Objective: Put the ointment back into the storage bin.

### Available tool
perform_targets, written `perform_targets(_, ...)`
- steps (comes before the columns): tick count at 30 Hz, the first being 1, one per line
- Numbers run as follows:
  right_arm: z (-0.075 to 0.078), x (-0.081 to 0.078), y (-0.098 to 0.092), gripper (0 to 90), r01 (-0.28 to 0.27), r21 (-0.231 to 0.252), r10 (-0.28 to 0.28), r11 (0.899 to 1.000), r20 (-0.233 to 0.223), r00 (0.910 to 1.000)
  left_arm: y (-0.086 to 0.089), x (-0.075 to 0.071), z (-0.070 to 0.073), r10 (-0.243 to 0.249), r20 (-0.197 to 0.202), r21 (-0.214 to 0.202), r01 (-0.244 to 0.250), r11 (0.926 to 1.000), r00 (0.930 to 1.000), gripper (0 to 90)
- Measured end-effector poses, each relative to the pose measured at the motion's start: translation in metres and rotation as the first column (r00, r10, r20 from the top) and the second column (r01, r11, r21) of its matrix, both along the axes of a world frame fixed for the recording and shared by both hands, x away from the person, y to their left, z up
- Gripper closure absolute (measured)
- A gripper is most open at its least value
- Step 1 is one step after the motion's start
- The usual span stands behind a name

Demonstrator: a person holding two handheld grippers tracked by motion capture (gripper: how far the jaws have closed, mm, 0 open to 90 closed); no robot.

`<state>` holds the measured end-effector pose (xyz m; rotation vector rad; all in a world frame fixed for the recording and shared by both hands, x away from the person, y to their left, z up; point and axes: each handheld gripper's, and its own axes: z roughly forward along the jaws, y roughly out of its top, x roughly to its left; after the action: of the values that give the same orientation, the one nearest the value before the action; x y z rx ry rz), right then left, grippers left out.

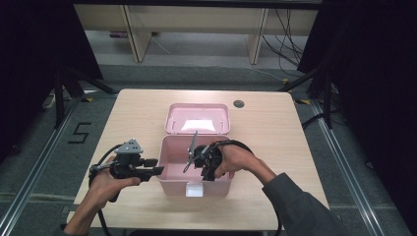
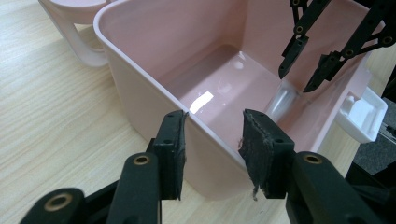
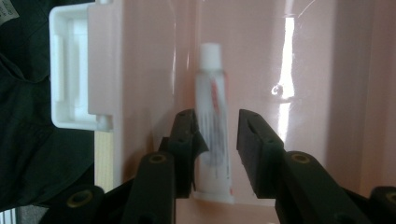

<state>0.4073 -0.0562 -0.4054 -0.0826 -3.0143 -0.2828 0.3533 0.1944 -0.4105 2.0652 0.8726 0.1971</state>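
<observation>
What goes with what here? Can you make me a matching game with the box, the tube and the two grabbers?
Things:
1. pink box
2. white tube
3. left gripper
4. white latch

Places or states:
A. lying on the floor of the box, between the right gripper's open jaws
B. fixed outside, on the box's front wall
C. standing on the wooden table with its lid swung open
D. jaws astride the box's side wall, not pressing on it

Pairs: 1-C, 2-A, 3-D, 4-B
</observation>
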Motion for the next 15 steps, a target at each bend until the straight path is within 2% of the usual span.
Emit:
perform_targets(3, -0.002, 0.001, -0.001, 67.3, -0.016, 0.007, 0.016, 1.000, 0.013, 0.9998, 0.000, 0.000, 0.000, 0.000, 0.000, 0.005, 0.000, 1.0000, 1.0000, 58.9)
perform_targets(5, -0.001, 0.001, -0.001, 66.3, -0.001, 0.007, 0.001, 1.000, 0.011, 0.9999, 0.000, 0.000, 0.000, -0.001, -0.002, 0.002, 0.001, 1.0000, 1.0000, 58.9)
perform_targets(7, -0.001, 0.004, -0.002, 65.3, -0.031, 0.012, 0.030, 0.999, 0.033, 0.9990, 0.000, 0.000, 0.000, -0.001, -0.002, 0.004, 0.001, 1.0000, 1.0000, 58.9)
perform_targets(8, 0.000, 0.004, -0.002, 65.1, -0.026, 0.013, 0.026, 1.000, 0.041, 0.9988, 0.000, 0.000, 0.000, -0.001, -0.003, 0.003, 0.001, 1.0000, 1.0000, 58.9)
perform_targets(10, 0.003, 0.002, -0.002, 64.6, -0.002, 0.024, 0.001, 1.000, 0.037, 0.9993, 0.000, 0.000, 0.000, -0.001, -0.002, 0.004, 0.001, 1.0000, 1.0000, 58.9)
perform_targets(11, 0.004, 0.004, -0.002, 63.9, -0.021, 0.050, 0.019, 0.999, 0.040, 0.9990, 0.000, 0.000, 0.000, 0.001, -0.001, 0.006, -0.001, 1.0000, 1.0000, 58.9)
perform_targets(12, 0.006, 0.000, -0.003, 63.2, 0.034, 0.042, -0.035, 0.999, 0.024, 0.9991, 0.000, 0.000, 0.000, 0.000, -0.002, 0.007, 0.000, 1.0000, 1.0000, 58.9)
perform_targets(13, 0.008, 0.002, -0.005, 63.0, 0.022, 0.041, -0.023, 0.999, 0.042, 0.9988, 0.000, 0.000, 0.000, -0.001, -0.002, 0.005, 0.001, 1.0000, 1.0000, 58.9)
perform_targets(15, 0.008, 0.005, -0.008, 62.3, 0.001, 0.073, -0.004, 0.997, 0.048, 0.9988, 0.000, 0.000, 0.000, 0.001, -0.001, 0.007, -0.001, 1.0000, 1.0000, 58.9)
